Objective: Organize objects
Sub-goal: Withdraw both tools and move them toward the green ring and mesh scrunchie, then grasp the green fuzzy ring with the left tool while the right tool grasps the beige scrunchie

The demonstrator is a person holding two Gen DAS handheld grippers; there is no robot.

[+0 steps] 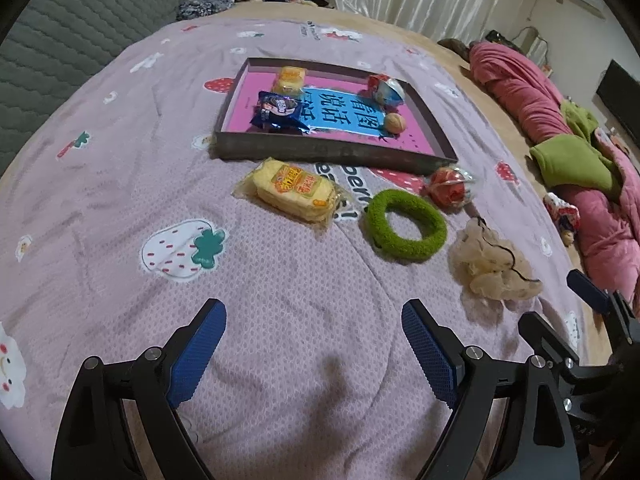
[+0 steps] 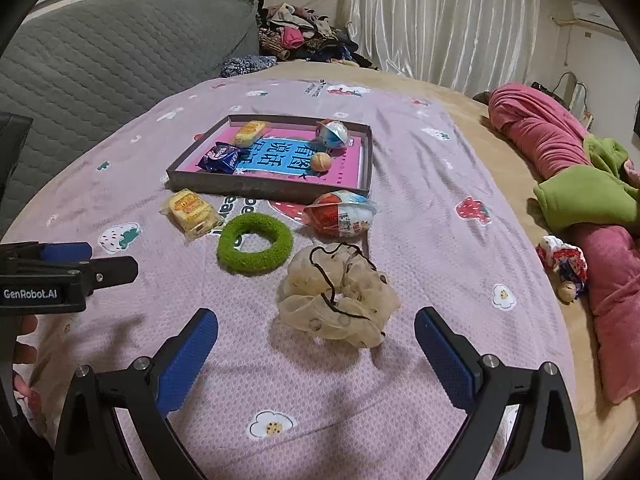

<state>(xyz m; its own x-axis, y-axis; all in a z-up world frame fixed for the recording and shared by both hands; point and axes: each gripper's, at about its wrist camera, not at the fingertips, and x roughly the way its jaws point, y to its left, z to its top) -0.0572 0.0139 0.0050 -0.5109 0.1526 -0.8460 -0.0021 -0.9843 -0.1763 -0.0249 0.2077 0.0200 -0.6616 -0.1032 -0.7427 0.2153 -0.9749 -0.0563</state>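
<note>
A shallow box tray point(image 1: 320, 153) point(image 2: 260, 188) with a pink and blue book inside lies on the bed; it holds a yellow snack, a dark blue snack pack point(image 1: 278, 112), a small ball point(image 1: 395, 123) and a white-blue wrapped toy point(image 2: 333, 133). In front of the tray lie a yellow snack pack point(image 1: 294, 189) point(image 2: 191, 210), a green ring scrunchie point(image 1: 406, 229) point(image 2: 255, 247), a red wrapped toy point(image 1: 449, 189) point(image 2: 340, 213) and a cream scrunchie point(image 1: 494, 266) point(image 2: 338, 294). My left gripper point(image 1: 314, 314) is open above bare blanket. My right gripper point(image 2: 316, 322) is open, just short of the cream scrunchie.
A pink strawberry-print blanket point(image 1: 120, 160) covers the bed. A grey quilted headboard point(image 2: 100, 60) stands at the left. Rolled pink and green bedding point(image 2: 580, 184) lies along the right edge. Clothes are piled at the far end. A hand point(image 2: 24, 344) shows at the left.
</note>
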